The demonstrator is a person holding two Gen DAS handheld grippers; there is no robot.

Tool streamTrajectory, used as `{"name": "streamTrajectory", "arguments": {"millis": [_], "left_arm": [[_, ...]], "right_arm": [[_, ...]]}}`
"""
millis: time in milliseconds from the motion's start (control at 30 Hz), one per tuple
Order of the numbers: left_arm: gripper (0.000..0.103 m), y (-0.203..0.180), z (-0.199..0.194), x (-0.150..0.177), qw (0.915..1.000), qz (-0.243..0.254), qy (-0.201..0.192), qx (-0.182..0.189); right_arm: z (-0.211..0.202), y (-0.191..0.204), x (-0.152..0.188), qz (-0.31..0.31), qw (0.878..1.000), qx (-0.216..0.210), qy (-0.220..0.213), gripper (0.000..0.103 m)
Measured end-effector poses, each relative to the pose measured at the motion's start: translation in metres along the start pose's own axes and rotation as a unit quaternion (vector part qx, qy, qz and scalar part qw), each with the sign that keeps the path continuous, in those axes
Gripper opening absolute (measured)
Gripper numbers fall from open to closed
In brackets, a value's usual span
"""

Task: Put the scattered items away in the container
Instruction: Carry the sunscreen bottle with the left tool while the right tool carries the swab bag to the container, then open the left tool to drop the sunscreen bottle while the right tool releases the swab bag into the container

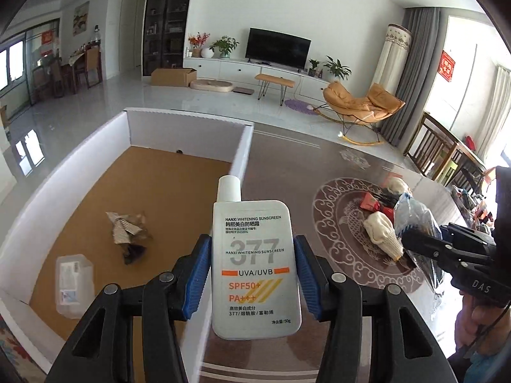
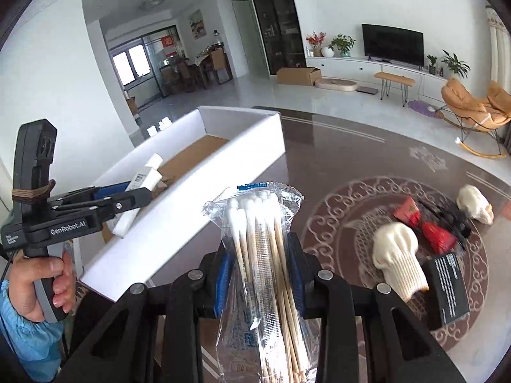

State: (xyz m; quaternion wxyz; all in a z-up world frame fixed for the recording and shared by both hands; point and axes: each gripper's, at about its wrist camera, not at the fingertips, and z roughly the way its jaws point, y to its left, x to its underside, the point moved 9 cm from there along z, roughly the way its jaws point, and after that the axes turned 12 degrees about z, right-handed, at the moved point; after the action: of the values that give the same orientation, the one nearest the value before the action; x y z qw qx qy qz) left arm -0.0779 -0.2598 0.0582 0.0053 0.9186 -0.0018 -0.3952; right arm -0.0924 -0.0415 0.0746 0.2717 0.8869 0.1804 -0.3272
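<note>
Our left hand-held gripper (image 1: 254, 263) clenched a sunscreen bottle (image 1: 255, 268) above the white box (image 1: 188, 118), lower centre; our right hand-held gripper (image 2: 260, 274) gripped bagged cotton swabs (image 2: 258, 255), ready for tidying.

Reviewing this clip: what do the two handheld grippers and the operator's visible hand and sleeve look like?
Both are black plastic with blue ribbed pads and silver pivot bolts. The left gripper reads "GenRobot.AI" in white, has a grey grip and a brown band around its upright rear post. The right gripper shows "DAS" lettering and a thin black cable. The left hand is bare, with a light blue sleeve.
</note>
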Motion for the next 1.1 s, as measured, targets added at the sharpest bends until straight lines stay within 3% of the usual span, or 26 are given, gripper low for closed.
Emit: {"name": "streamTrajectory", "arguments": {"millis": [100, 233, 467, 500, 567, 600, 733, 833, 967, 1033, 1100], "left_arm": [[0.051, 0.067, 0.011, -0.019, 0.9990, -0.016, 0.015, -0.040], [0.051, 0.132, 0.048, -0.035, 0.9962, -0.043, 0.046, -0.059], [0.053, 0.180, 0.126, -0.026, 0.9897, -0.083, 0.103, -0.054], [0.056, 0.183, 0.134, -0.023, 0.9883, -0.087, 0.111, -0.059], [0.085, 0.191, 0.146, -0.015, 0.9844, -0.102, 0.125, -0.070], [0.090, 0.193, 0.148, -0.012, 0.9827, -0.108, 0.129, -0.077], [0.091, 0.193, 0.138, -0.007, 0.9804, -0.107, 0.122, -0.110], [0.091, 0.169, 0.110, -0.015, 0.9842, -0.089, 0.096, -0.119], [0.092, 0.089, 0.057, -0.030, 0.9938, -0.038, 0.036, -0.098], [0.093, 0.037, 0.036, -0.031, 0.9966, -0.007, 0.011, -0.081], [0.096, -0.019, 0.023, -0.022, 0.9990, 0.013, -0.006, -0.042]], "right_arm": [[0.038, 0.068, -0.049, -0.020, 0.998, -0.052, -0.002, 0.032], [0.109, 0.131, -0.094, -0.049, 0.996, -0.067, 0.016, 0.032], [0.242, 0.144, -0.107, -0.046, 0.993, -0.030, 0.101, 0.037], [0.257, 0.139, -0.105, -0.036, 0.993, -0.022, 0.113, 0.037], [0.277, 0.130, -0.103, -0.023, 0.992, -0.009, 0.124, 0.066], [0.283, 0.125, -0.102, -0.019, 0.992, -0.007, 0.124, 0.069], [0.275, 0.112, -0.105, 0.003, 0.995, -0.016, 0.103, 0.069], [0.244, 0.103, -0.101, 0.008, 0.997, -0.032, 0.074, 0.069], [0.167, 0.078, -0.080, 0.019, 0.998, -0.054, 0.015, 0.069], [0.120, 0.049, -0.056, 0.044, 0.997, -0.064, -0.013, 0.069], [0.073, 0.006, -0.026, 0.074, 0.996, -0.045, -0.032, 0.069]]}}
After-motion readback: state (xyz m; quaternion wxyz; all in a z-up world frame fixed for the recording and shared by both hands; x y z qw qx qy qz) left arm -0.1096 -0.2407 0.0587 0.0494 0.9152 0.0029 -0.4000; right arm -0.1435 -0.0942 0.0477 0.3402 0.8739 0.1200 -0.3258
